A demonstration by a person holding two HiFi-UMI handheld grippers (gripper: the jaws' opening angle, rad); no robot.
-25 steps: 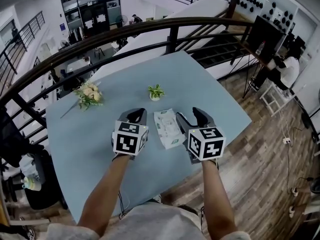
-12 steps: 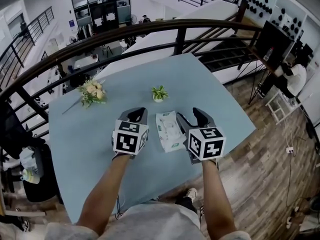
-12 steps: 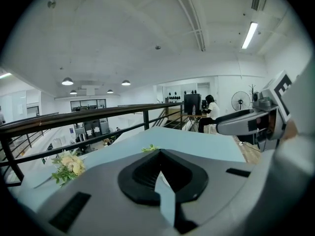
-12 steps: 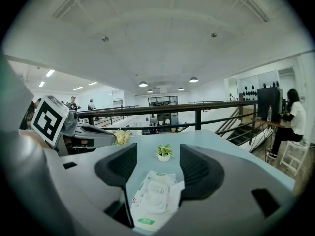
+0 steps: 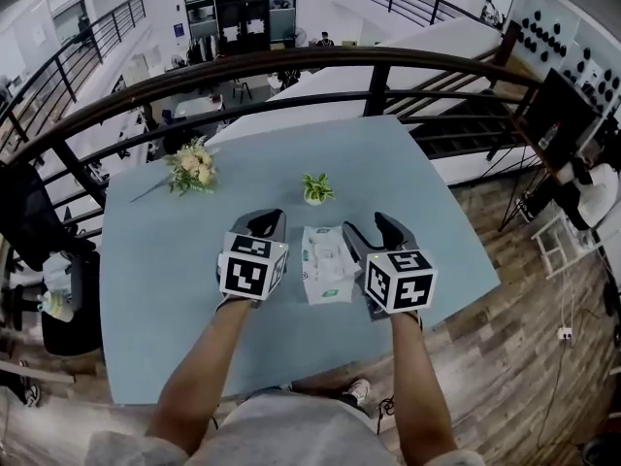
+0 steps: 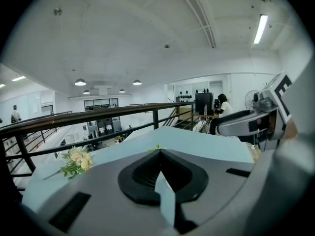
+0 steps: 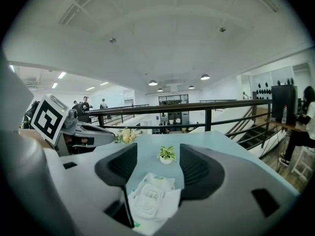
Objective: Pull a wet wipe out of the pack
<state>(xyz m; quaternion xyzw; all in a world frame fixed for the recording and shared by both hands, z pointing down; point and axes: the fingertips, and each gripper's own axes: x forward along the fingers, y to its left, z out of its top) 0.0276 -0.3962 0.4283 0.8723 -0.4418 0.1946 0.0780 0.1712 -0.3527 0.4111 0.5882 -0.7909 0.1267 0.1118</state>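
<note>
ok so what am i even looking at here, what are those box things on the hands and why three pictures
No robot here: a person holds a hand-held gripper in each hand, the left gripper and the right gripper. The patterned cubes are part of them. The head view comes from a camera on the person's head, looking down. The other two come from a camera on each gripper, looking along its jaws. On the blue table are a wet wipe pack, a small potted plant and a bunch of flowers. The left gripper's jaws are together, the right's are apart; neither holds anything.
</note>
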